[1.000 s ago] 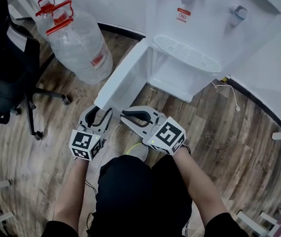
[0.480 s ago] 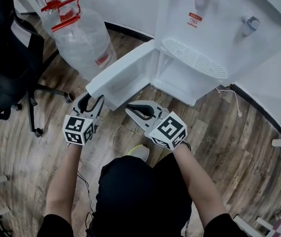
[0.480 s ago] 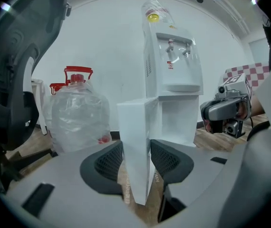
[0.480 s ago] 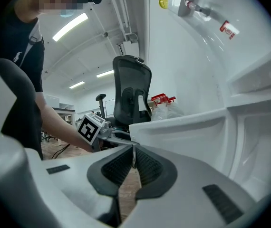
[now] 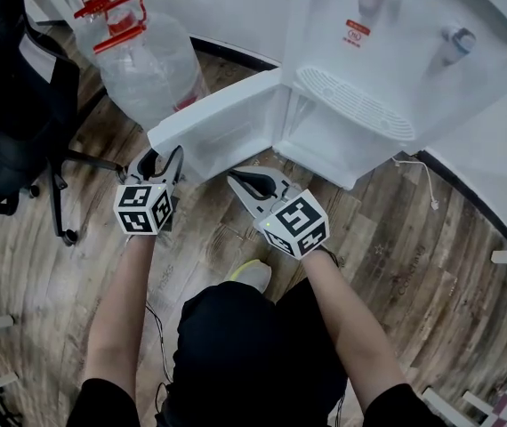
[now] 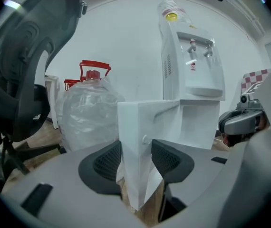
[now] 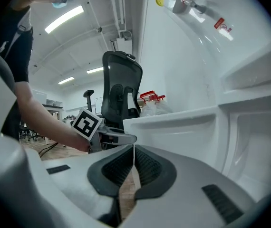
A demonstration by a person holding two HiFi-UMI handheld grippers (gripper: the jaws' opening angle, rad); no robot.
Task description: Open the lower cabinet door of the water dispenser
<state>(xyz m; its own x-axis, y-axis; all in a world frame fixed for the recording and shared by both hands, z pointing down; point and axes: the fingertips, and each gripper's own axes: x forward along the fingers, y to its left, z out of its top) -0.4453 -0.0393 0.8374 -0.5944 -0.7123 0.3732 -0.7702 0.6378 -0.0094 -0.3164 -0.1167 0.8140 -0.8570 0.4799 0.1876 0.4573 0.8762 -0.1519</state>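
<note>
the water dispenser (image 5: 387, 52) stands far right, its lower compartment exposed. the lower cabinet door (image 5: 222, 127) has swung further left over the last second and now juts out wide from the front, so the opening looks about done. the left gripper (image 5: 163, 157) has travelled with it, fingers (image 6: 108, 161) part-way apart and clamped on the door's free edge. the right gripper (image 5: 246, 185), near the door's inner face but apart from it, has pinched together on nothing.

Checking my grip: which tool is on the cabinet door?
The left tool, clamped across the free edge of the cabinet door. The right tool is shut on nothing, beside it.
</note>
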